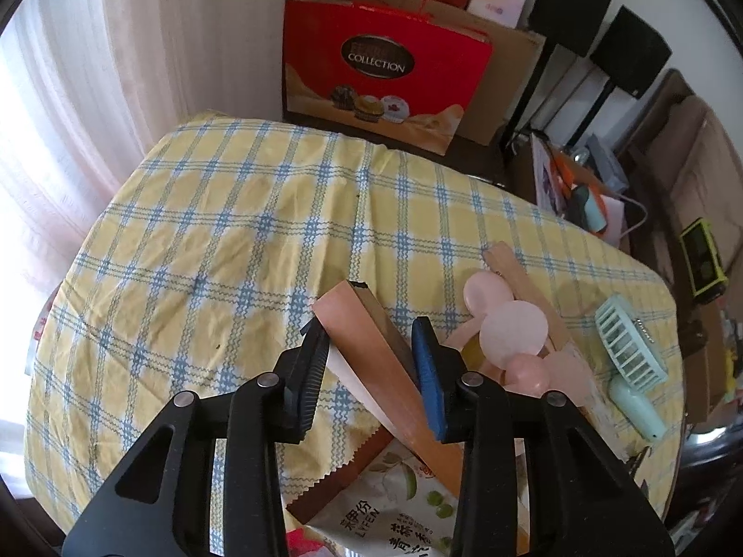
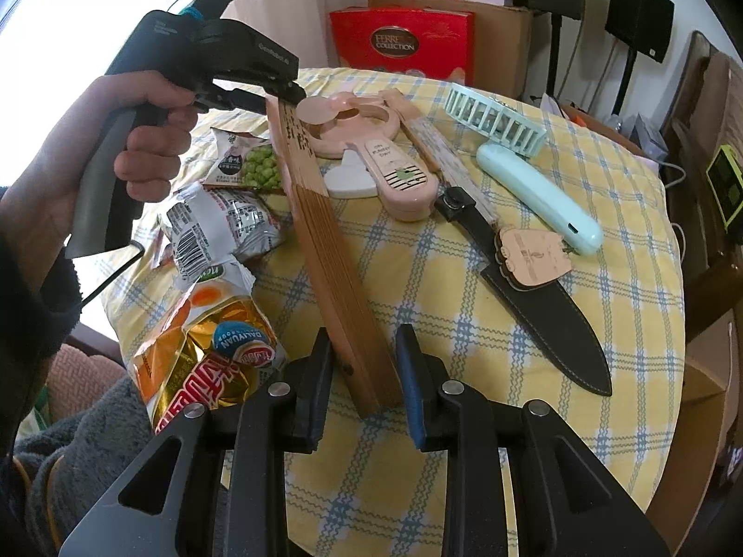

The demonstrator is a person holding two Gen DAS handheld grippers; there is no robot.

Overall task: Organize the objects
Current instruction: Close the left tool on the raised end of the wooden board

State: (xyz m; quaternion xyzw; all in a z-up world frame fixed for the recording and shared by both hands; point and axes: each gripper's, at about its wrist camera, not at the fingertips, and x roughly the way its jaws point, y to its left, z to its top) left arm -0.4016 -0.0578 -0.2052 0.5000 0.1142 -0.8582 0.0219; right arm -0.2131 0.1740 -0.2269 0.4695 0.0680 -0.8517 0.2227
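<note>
Right wrist view shows a folded wooden fan (image 2: 325,241) running from the lower middle of the frame up to the upper middle, across a table with a yellow and blue checked cloth (image 2: 534,371). The right gripper (image 2: 364,371) clamps the fan's pivot end at the bottom centre, its black and blue pads pressed on either side of the slats. At the far tip, the left gripper (image 2: 285,90), held by a hand (image 2: 148,148) at the upper left, pinches the fan's other end.

Left wrist view shows that same left gripper (image 1: 371,362) with its jaws narrowed on the fan (image 1: 371,348), pads against both flat sides, low in the centre of the frame.

Left of the fan lie snack packets (image 2: 223,227), one showing green peas. Right of it, touching, sits a pink handheld fan (image 2: 399,171), then a black leather sheath (image 2: 548,320) with a wooden tag, and farther right a mint-green handheld fan (image 2: 534,185). A red gift box (image 2: 399,42) stands beyond the table at the top.
</note>
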